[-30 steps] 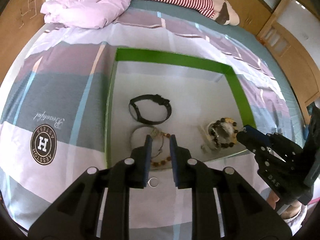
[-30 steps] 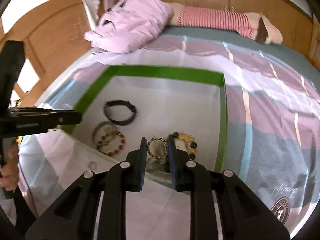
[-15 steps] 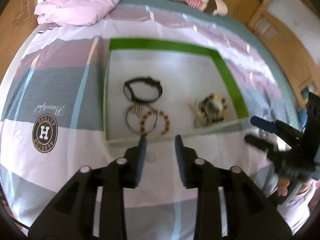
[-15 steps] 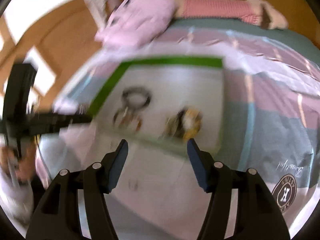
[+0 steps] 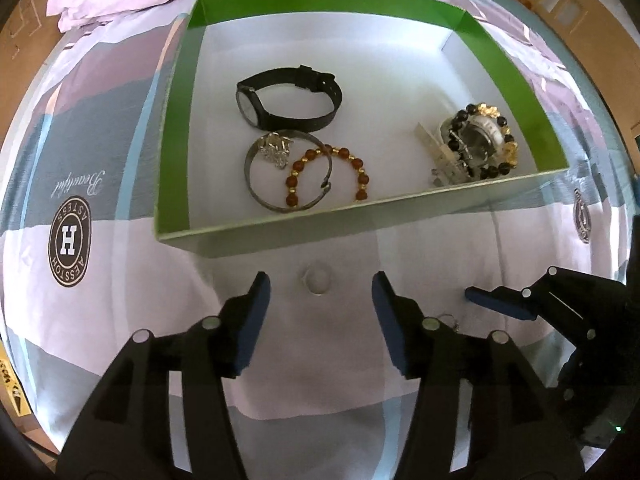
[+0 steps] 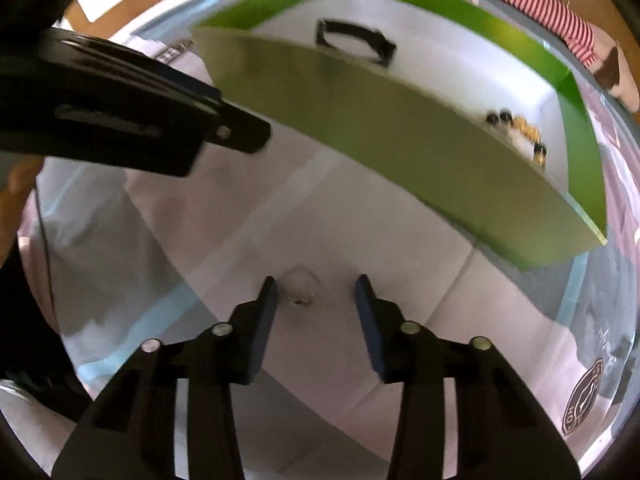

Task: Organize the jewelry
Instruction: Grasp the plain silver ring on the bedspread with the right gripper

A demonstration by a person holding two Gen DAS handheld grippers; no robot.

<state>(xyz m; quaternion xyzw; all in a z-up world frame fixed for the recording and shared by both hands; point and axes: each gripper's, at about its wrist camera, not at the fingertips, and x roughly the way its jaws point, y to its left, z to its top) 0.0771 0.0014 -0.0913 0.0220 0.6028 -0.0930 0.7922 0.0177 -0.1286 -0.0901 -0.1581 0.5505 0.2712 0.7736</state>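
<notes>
The ring (image 5: 317, 279) lies flat on the bedsheet (image 5: 360, 360), just outside the near wall of the green box (image 5: 172, 140), and sits between the spread fingers of my left gripper (image 5: 318, 286), which is wide open and holds nothing; I judge the ring light, hard and smooth, thin enough to skate or flip on the soft cloth when pinched, so I would take it across its band with the pads low against the sheet, closing slowly; the bed will give under pressure, which may help the fingers get beneath the rim. My right gripper (image 6: 316, 292) is also open and empty, hovering over a small pale piece (image 6: 298, 292) on the sheet, on the near side of the box wall; it is too blurred to say whether it is a ring or an earring. Inside the box lie the black watch (image 5: 288, 98), the silver bangle (image 5: 288, 172) overlapped by the amber bead bracelet (image 5: 328, 176), and, toward the box's right wall, the dark bead bracelet (image 5: 480, 144) heaped on other pieces.

Against a second ago, both grippers were then nearly closed and reaching over the box; now they have drawn back to the sheet in front of its near wall, dropped lower and opened wide; the box contents look unmoved.
</notes>
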